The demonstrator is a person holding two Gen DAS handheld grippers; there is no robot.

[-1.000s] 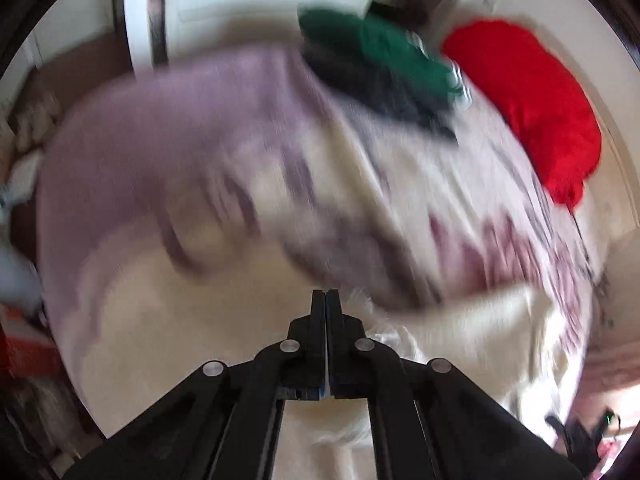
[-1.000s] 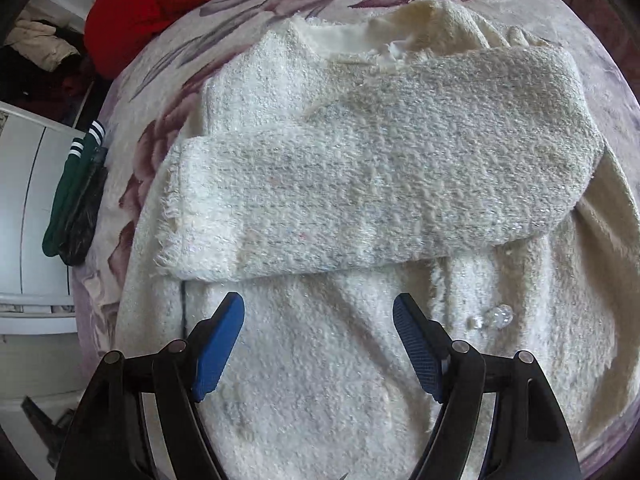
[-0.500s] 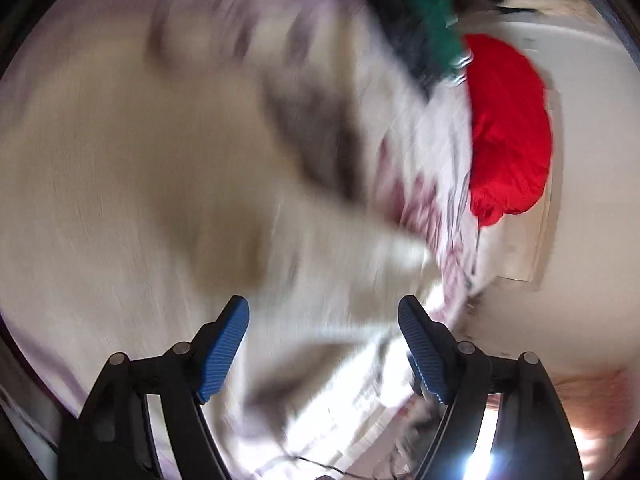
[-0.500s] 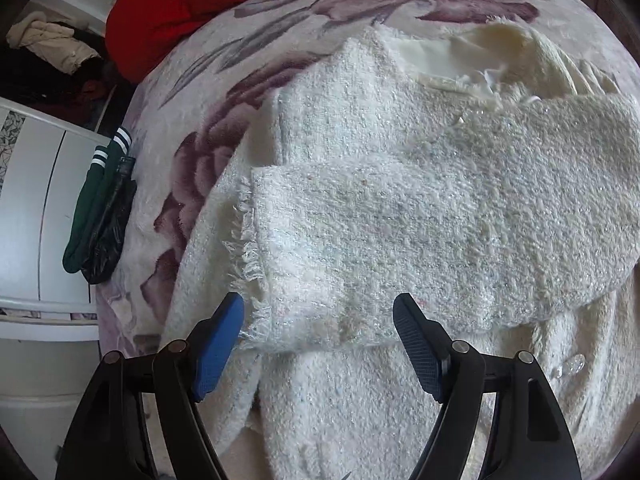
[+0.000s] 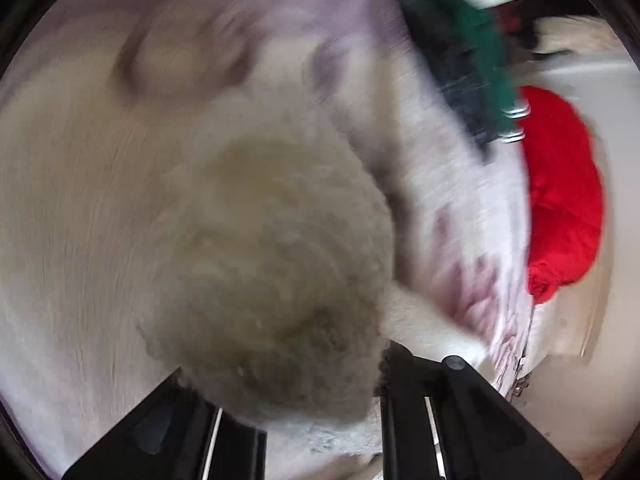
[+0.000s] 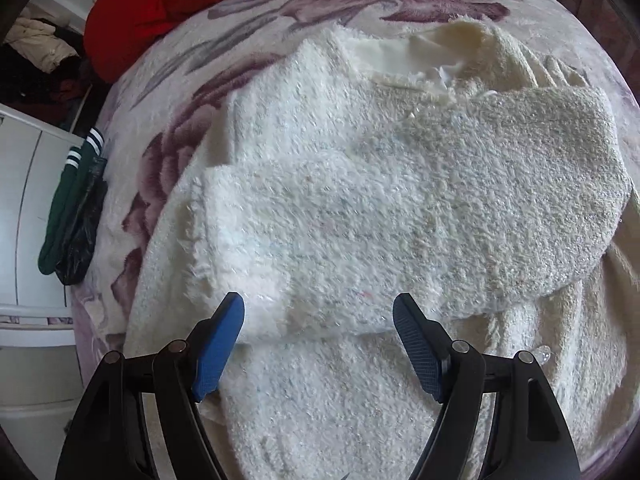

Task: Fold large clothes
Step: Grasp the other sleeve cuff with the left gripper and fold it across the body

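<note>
A fluffy cream sweater (image 6: pixel 360 220) lies on the flowered bedspread (image 6: pixel 248 24), one sleeve (image 6: pixel 400 232) folded across its body. My right gripper (image 6: pixel 318 320) is open and empty, just above the sweater's lower body near the sleeve cuff. The left wrist view is blurred by motion. There the sweater (image 5: pixel 260 260) bulges as a lump of cream fabric between the fingers of my left gripper (image 5: pixel 300 372). The jaws stand apart around the lump, and the fingertips are hidden by it.
A red garment (image 6: pixel 160 4) lies at the bed's far corner and shows in the left view (image 5: pixel 560 200). A green striped garment on a dark one (image 6: pixel 76 208) sits at the bed's left edge, next to white furniture (image 6: pixel 28 208).
My left gripper went from shut to open, swung fast over the bed, and now has sweater fabric between its fingers. My right gripper stayed open and shifted slightly over the sweater.
</note>
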